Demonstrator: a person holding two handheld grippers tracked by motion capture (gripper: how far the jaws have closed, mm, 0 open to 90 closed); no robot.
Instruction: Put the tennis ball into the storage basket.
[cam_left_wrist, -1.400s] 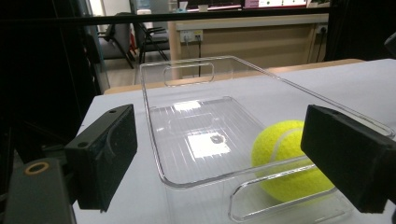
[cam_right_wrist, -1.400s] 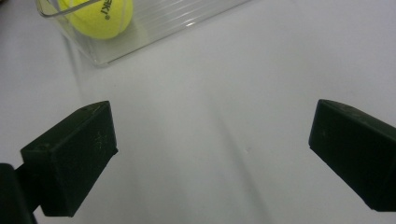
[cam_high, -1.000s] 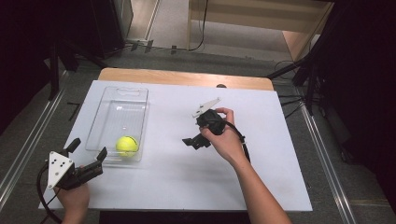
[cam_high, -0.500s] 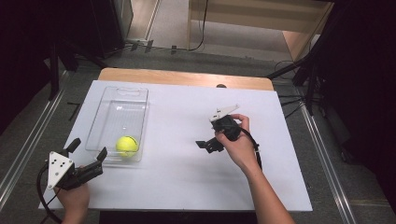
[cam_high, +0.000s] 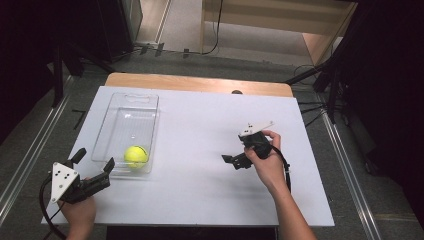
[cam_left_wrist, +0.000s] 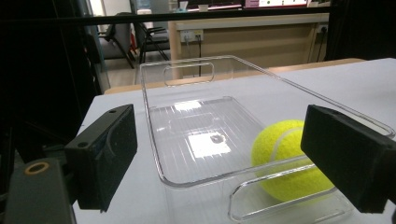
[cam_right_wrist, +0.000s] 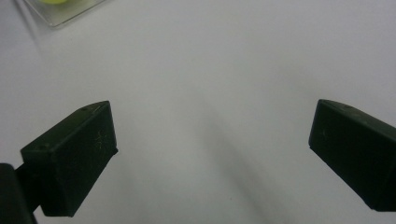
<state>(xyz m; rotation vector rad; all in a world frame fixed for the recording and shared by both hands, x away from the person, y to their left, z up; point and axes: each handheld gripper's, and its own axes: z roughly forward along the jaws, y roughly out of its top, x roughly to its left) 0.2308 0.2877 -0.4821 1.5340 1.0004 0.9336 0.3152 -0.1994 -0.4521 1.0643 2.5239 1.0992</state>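
Tennis ball (cam_high: 135, 156) lying in the near end of the clear plastic tray (cam_high: 131, 106), close by the left gripper (cam_high: 93, 170), jaws spread wide at the tray's near rim. Right gripper (cam_high: 226, 159) likewise spread, empty, over bare white tabletop (cam_high: 200, 125). Best reached from above, clearing the rim, 1 jaw either side.

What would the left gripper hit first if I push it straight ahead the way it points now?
Most likely the near handle end of the clear plastic tray, dead ahead of the open left gripper. The yellow tennis ball sits just behind that wall, though the depth is hard to judge.
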